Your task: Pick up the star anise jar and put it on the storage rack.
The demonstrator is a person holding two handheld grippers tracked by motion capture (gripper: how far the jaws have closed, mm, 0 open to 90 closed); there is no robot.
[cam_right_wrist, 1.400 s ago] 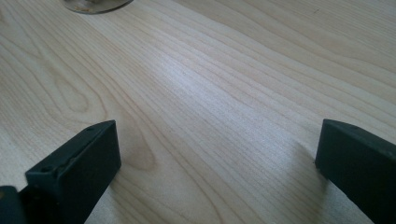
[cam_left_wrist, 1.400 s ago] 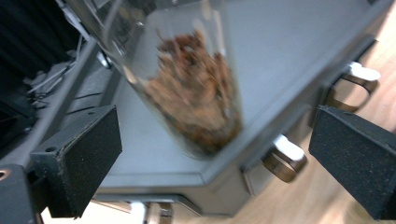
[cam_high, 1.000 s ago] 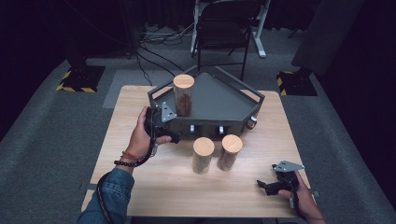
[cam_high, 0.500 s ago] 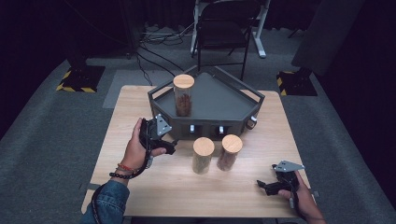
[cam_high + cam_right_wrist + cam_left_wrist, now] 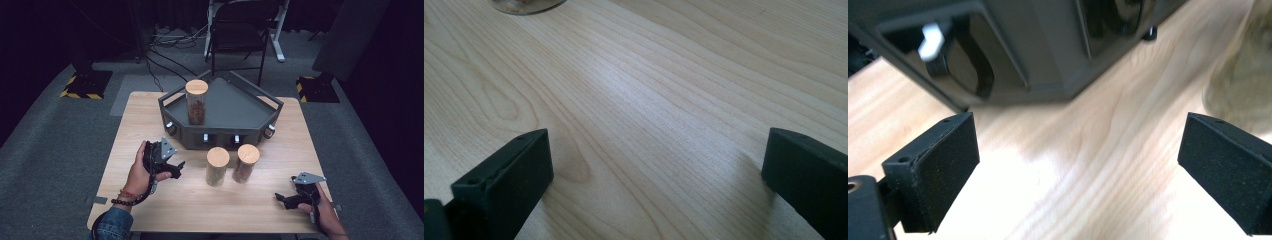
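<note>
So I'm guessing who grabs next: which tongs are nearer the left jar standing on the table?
Left. The left tongs sit just left of that jar, jaws open. The right tongs rest farther off, at its lower right.

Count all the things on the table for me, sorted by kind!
Jars with wooden lids: 3 (one on the tray, two on the table)
Dark grey tray: 1
Tongs: 2 (left, right)
Total: 6
</note>
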